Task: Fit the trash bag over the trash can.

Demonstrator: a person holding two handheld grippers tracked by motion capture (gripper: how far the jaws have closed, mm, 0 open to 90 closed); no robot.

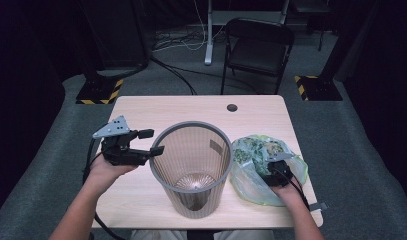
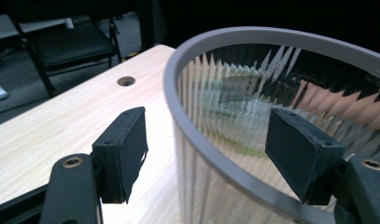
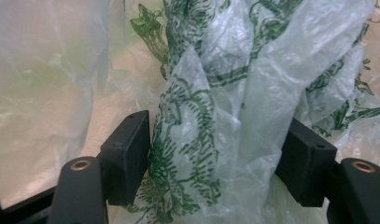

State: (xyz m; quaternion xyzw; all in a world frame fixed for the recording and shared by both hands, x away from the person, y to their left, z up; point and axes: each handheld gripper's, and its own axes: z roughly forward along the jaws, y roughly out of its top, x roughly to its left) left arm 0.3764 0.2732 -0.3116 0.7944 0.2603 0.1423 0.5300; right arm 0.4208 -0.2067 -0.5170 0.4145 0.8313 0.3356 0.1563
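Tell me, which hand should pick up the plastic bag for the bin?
Probably the right. The right gripper already has the green-printed plastic bag bunched between its jaws, while the left gripper straddles the wastebasket rim, seemingly steadying it.

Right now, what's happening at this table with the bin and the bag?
A person is working with a gripper in each hand. The left gripper straddles the rim of the grey ribbed wastebasket standing mid-table, one jaw outside and one inside, with gaps showing on both sides. The right gripper is pushed into a crumpled clear plastic bag with green print lying beside the basket; a fold of it sits between the jaws, but whether they pinch it is unclear. The basket looks unlined.
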